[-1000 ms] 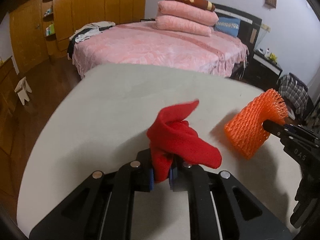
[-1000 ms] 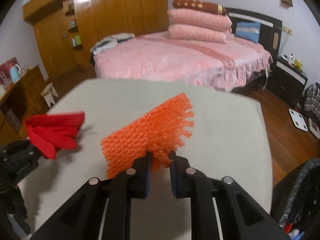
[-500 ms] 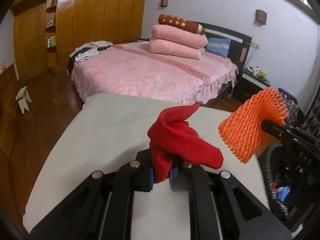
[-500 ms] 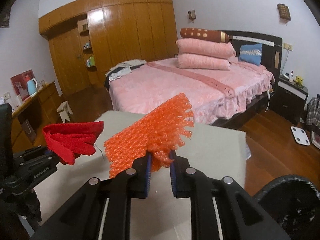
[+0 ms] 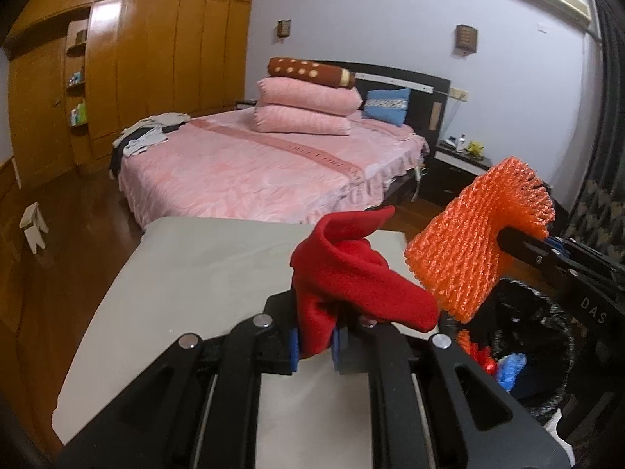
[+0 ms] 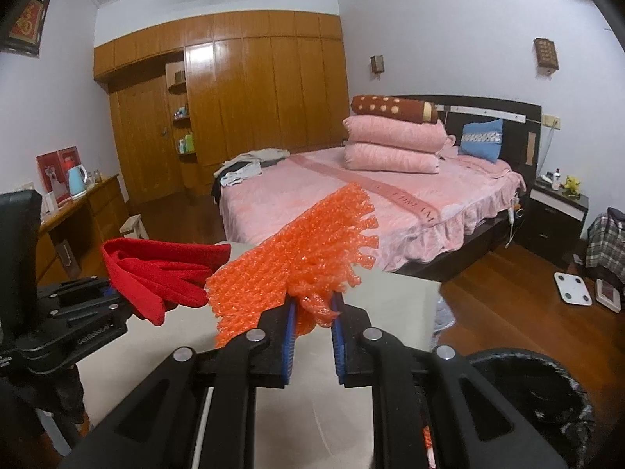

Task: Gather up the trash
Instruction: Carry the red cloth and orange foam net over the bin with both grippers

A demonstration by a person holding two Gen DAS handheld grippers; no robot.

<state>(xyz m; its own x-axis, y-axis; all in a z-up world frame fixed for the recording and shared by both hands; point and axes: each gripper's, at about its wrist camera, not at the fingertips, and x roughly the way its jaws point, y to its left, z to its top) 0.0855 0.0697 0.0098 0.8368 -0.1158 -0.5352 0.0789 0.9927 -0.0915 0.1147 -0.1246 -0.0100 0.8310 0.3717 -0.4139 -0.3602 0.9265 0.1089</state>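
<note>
In the left wrist view the left hand-held gripper [image 5: 315,346] has its two blue-padded fingers pinched onto a red cloth [image 5: 351,281]. The cloth's lower end is hidden between the pads, and the rest folds up and flops to the right above the grey surface [image 5: 203,273]. Further right, the right hand-held gripper [image 5: 508,240] reaches in from the frame edge, its body cut off by the picture's rim, so only one dark finger shows; that finger disappears into an orange foam net [image 5: 476,242]. The net hangs over a black-lined trash bin [image 5: 547,351], just beside the surface's right edge. The bin is partly covered by the gripper and the net; small red, orange and blue scraps lie inside, too blurred to name.

In the right wrist view the left hand-held gripper [image 6: 111,297] is at the far left, seen side-on with the red cloth [image 6: 156,273] sticking out to the right, its tip close to the net. The right hand-held gripper [image 6: 312,324] holds the orange foam net [image 6: 297,262] by a bunched corner; the jaws stand a little apart around it, and the net fans up and leftward. The grey surface [image 6: 390,308] lies beneath, and only a slice of the bin [image 6: 547,383] shows at lower right. Both grippers point level toward the pink bed [image 6: 390,203].
</note>
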